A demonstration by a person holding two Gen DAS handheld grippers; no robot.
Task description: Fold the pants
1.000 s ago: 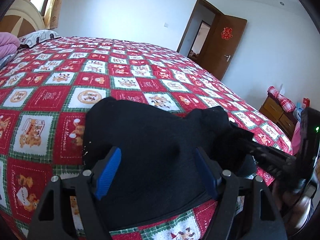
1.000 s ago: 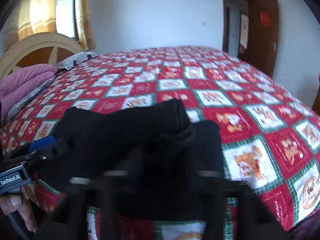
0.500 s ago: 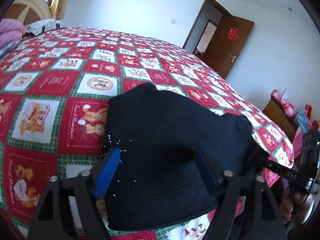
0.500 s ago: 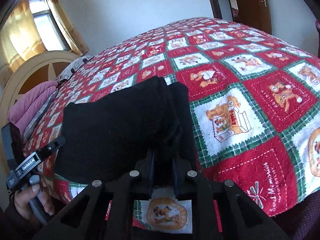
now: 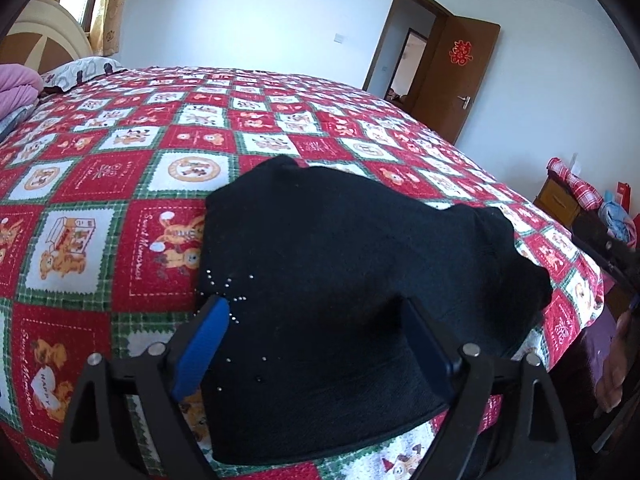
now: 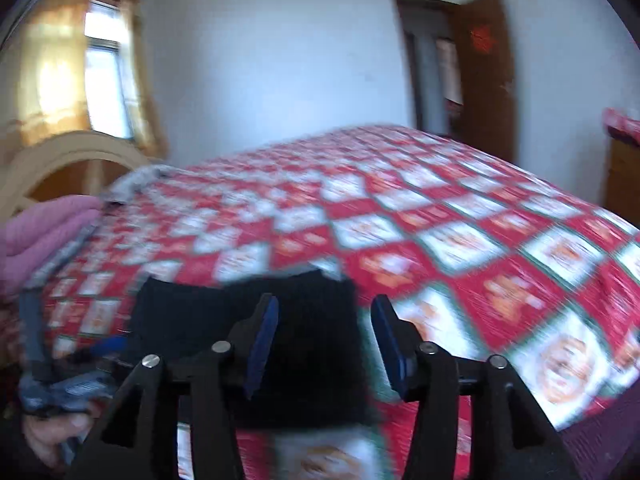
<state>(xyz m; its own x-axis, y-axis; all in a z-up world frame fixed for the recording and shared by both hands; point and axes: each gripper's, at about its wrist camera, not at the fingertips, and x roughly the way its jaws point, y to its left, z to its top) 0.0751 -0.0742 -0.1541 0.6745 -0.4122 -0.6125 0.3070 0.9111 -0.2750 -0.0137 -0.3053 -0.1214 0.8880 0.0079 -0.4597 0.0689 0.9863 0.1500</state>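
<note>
my left gripper (image 5: 316,336) is spread wide, its blue-padded fingers (image 5: 202,344) hanging over the folded black fabric pants (image 5: 352,280) and pinching nothing. the pants lie bunched near the front edge of the bed, on the red, white and green patchwork bear-print quilt (image 5: 120,168). my right gripper (image 6: 324,340) is also parted and empty, over the pants' right edge (image 6: 304,320), though that view is blurred.

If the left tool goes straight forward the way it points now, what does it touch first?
Most likely the black pants. The left tool is open, and the folded fabric fills the space between and ahead of its fingers. Depth is unclear, so it may pass just above them toward the bedspread.
</note>
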